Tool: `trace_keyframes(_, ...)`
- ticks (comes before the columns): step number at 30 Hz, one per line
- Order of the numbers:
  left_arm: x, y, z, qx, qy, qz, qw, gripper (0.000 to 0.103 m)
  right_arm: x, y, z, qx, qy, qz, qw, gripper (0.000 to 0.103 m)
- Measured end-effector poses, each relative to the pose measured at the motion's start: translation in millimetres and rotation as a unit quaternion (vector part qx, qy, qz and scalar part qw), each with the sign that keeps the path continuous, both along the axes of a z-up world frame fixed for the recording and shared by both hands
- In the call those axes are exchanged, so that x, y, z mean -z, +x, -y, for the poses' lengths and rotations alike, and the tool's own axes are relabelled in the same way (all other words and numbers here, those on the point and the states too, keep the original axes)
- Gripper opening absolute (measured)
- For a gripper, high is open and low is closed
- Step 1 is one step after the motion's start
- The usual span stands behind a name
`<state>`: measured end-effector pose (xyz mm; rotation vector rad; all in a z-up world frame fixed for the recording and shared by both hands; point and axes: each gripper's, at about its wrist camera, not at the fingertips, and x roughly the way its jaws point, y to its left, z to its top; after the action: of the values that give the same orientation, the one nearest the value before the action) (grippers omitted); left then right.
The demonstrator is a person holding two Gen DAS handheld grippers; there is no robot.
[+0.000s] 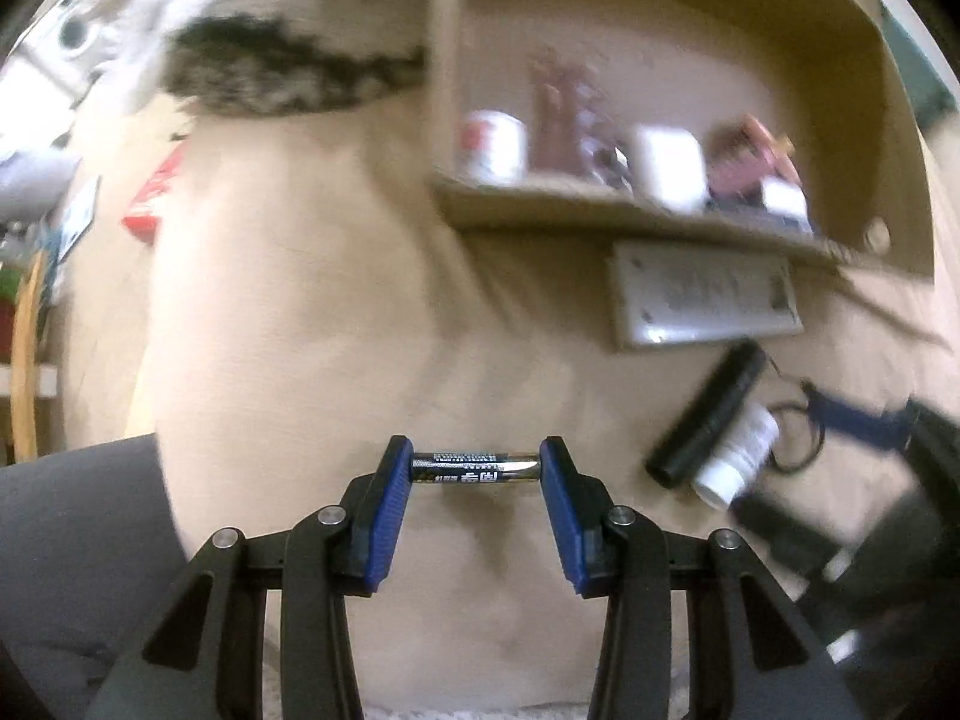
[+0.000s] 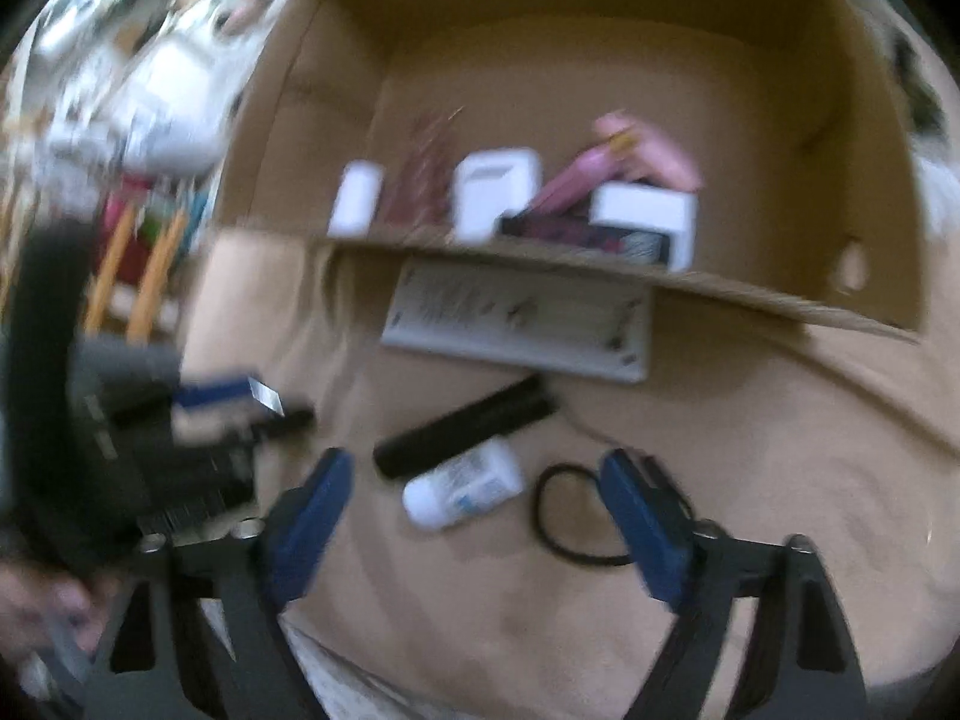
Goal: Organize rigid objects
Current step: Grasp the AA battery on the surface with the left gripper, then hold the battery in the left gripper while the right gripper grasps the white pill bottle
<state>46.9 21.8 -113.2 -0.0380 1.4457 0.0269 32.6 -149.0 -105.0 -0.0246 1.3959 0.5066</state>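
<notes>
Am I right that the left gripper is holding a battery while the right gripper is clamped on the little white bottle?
Not quite. The left gripper does hold the battery, but the right gripper is open; the right wrist view shows the white bottle lying loose on the cloth between its fingers.

We see the battery [image 1: 474, 467], black with a metallic end, lying level, clamped end to end between blue pads. The white bottle [image 2: 462, 484] lies on its side touching the black bar [image 2: 465, 427], apparently a comb.

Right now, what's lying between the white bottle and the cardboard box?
In the right wrist view, a black bar touches the white bottle, then a flat white panel lies against the cardboard box.
</notes>
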Motion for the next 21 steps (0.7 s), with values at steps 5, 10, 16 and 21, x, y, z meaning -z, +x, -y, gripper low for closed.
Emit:
trace_keyframes(5,-9.7,-2.9,-29.2,-0.027,-0.012,0.012,0.9995,0.040,9.7,-11.0,-24.9,-0.056,-0.046,0.003,0.997,0.068)
trace_keyframes(10,-8.6,2.0,-34.4,-0.026,-0.015,0.012,0.9995,0.040,15.1,-16.1,-39.8,-0.086,-0.084,0.019,0.993,0.054)
trace_keyframes(16,-15.2,1.0,-15.5,-0.025,-0.013,0.014,0.9995,0.040,9.4,-17.2,-42.0,-0.095,-0.086,0.034,0.991,0.050)
trace_keyframes(21,-13.1,2.4,-11.3,-0.024,-0.012,0.015,0.9995,0.040,-5.0,-17.4,-41.7,-0.089,-0.075,0.053,0.992,0.050)
